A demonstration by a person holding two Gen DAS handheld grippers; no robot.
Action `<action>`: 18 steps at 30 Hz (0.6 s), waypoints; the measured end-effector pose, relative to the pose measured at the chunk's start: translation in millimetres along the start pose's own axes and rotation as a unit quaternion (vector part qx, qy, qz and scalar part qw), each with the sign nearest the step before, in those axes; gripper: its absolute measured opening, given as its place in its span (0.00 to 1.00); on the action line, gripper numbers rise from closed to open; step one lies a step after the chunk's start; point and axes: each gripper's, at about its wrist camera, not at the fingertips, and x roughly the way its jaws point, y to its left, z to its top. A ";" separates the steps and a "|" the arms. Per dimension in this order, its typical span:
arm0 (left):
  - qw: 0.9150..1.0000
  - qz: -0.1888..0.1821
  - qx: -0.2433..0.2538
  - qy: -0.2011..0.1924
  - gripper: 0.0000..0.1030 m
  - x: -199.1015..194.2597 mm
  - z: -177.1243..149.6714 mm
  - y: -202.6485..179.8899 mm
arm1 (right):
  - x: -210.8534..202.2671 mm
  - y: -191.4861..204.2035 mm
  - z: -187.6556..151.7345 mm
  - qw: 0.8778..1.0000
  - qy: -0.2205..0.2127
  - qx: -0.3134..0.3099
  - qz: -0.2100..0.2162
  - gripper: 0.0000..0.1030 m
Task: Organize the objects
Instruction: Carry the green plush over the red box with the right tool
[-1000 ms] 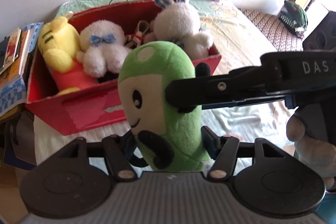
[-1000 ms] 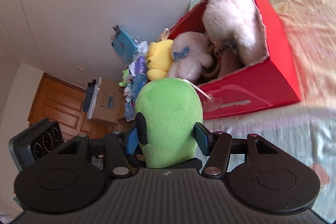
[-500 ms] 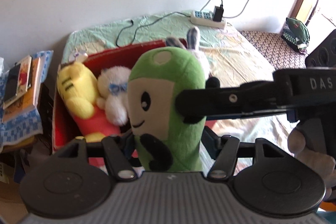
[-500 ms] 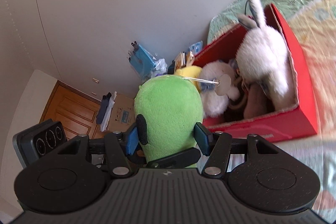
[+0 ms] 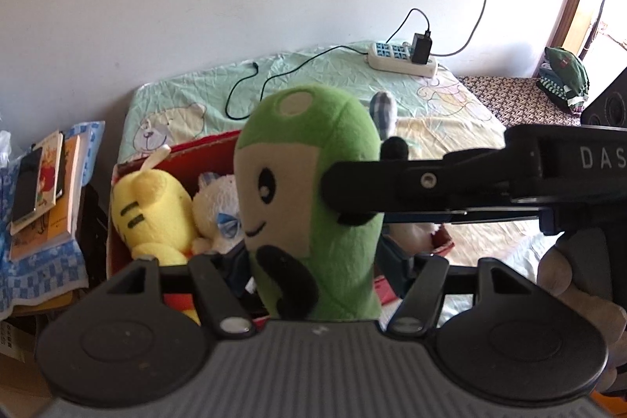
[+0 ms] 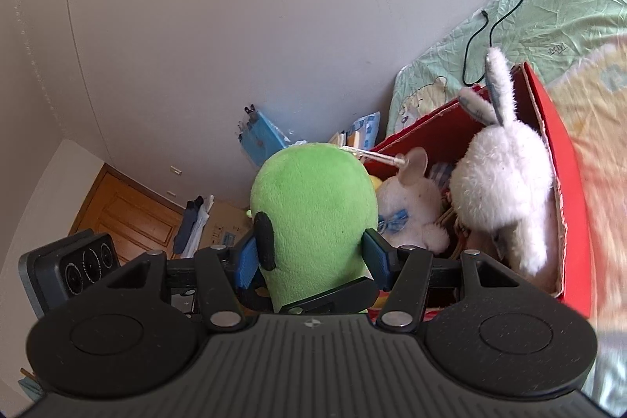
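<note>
Above the red box (image 6: pixel 570 222) we hold the green plush toy (image 5: pixel 309 190) upright, its face toward the left wrist camera, and both claws are on it. Our left claw (image 5: pixel 313 261) pinches the lower body from either side, while our right claw (image 6: pixel 313 257) is clamped across it with the blue pads (image 6: pixel 247 261) pressed into the fabric. From the left wrist view the right tool's black finger (image 5: pixel 411 183) crosses the toy's side. Down in the box on the bed (image 5: pixel 443 112) we see a yellow plush (image 5: pixel 153 214) against the left wall, a small white plush with a blue bow (image 6: pixel 411 210) beside it, and a white rabbit (image 6: pixel 505 179) leaning on the right wall, ears poking over the rim. Something brownish sits between the two white toys, too hidden to tell what. A power strip (image 5: pixel 399 59) lies on the sheet by the wall, and books (image 5: pixel 43 190) are stacked left of the box.
</note>
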 end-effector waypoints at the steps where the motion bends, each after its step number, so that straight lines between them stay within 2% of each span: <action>1: 1.000 0.001 -0.001 0.003 0.64 4.1 -0.2 0.0 | 2.0 -2.2 -0.1 1.000 0.000 0.001 -0.003 0.57; 8: 1.000 -0.001 -0.018 0.022 0.64 34.6 -2.2 9.8 | 17.6 -21.6 -3.5 1.000 0.003 0.004 -0.027 0.57; 18: 1.000 0.006 -0.012 0.028 0.68 66.5 1.2 13.9 | 33.8 -46.9 5.1 0.999 0.000 0.034 -0.033 0.57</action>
